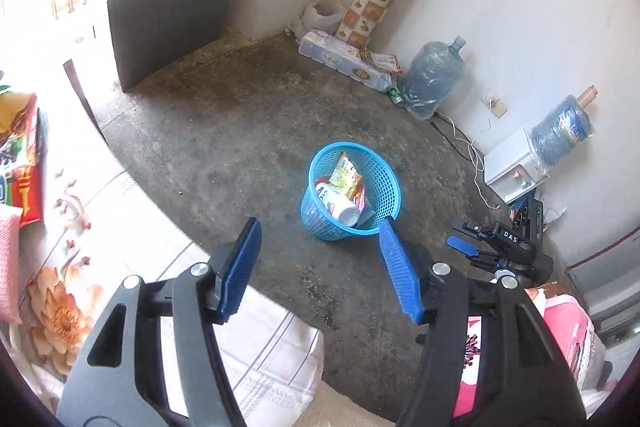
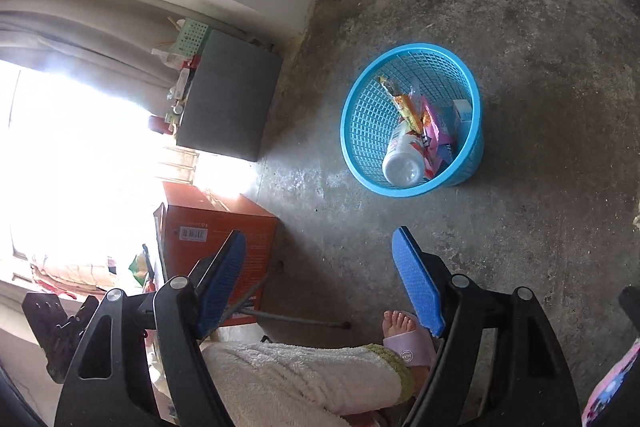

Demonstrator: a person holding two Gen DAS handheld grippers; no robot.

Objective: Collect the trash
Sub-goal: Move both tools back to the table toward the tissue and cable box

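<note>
A blue plastic mesh basket (image 1: 390, 183) stands on the concrete floor; it also shows in the right wrist view (image 2: 360, 119). It holds a white bottle (image 1: 339, 205) (image 2: 403, 159), a yellow snack wrapper (image 1: 345, 174) (image 2: 406, 109) and pink packets (image 2: 436, 135). My left gripper (image 1: 318, 269) is open and empty, above the floor just short of the basket. My right gripper (image 2: 320, 283) is open and empty, above the floor nearer than the basket; it shows in the left wrist view (image 1: 464, 247) at the right.
A floral-cloth table (image 1: 80, 227) with snack packets (image 1: 24, 163) is at left. A grey cabinet (image 1: 168, 23) with clutter, tissue packs (image 1: 344, 61), water jugs (image 1: 434, 79) and a dispenser (image 1: 514, 167) line the walls. An orange box (image 2: 216, 227) and the person's sandalled foot (image 2: 404, 337) are near.
</note>
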